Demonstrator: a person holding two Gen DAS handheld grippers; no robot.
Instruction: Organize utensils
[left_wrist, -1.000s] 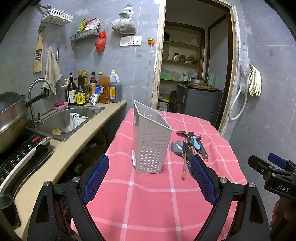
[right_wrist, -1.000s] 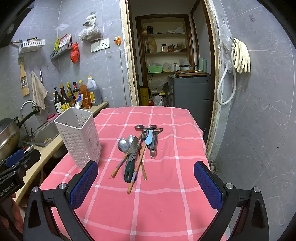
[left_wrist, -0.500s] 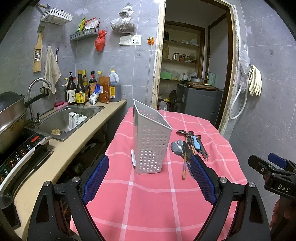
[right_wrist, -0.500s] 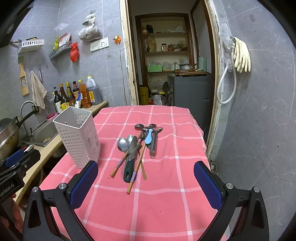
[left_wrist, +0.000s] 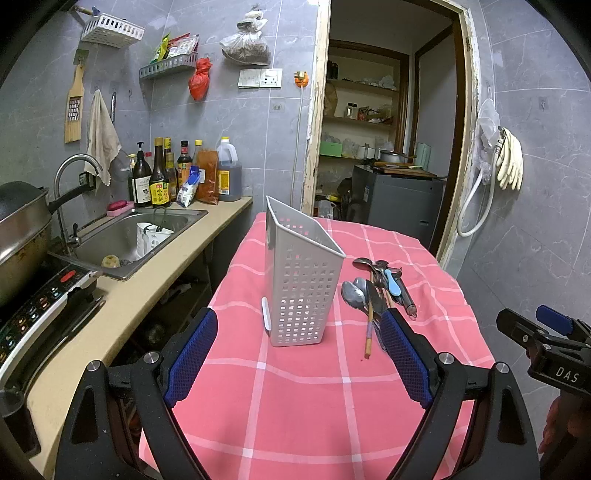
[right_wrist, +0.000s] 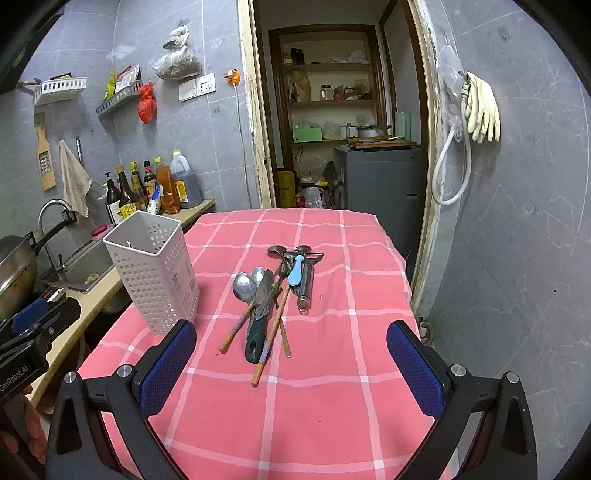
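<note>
Utensils (right_wrist: 273, 295) lie in a loose, overlapping heap on the desk (right_wrist: 314, 406), ahead of the right gripper (right_wrist: 291, 365) and slightly toward its left jaw; its blue-padded jaws are spread wide and hold nothing. In the heap I can make out two metal spoons (right_wrist: 245, 286), wooden chopsticks (right_wrist: 271, 332), a knife with a dark green handle (right_wrist: 255, 336), a light blue spoon (right_wrist: 296, 275) and a metal peeler (right_wrist: 306, 284). A white perforated utensil holder (left_wrist: 301, 291) stands upright and apparently empty, ahead of the left gripper (left_wrist: 299, 365) and roughly midway between its jaws, which are likewise spread wide and empty; the heap sits just beyond the left gripper's right jaw. None of the pieces is in the holder yet, so the sorting looks barely begun. These are light, stiff items; the steel spoons and peeler are likely slippery, and the thin chopsticks may roll or pivot in the pads. Because the pieces cross each other, lifting one may drag its neighbours. The knife is best taken by its thick handle, which points toward the right gripper, well clear of the blade. The chopsticks' near ends jut free of the heap and offer the easiest first hold. The holder is light plastic and could tip if a utensil knocks its rim.
</note>
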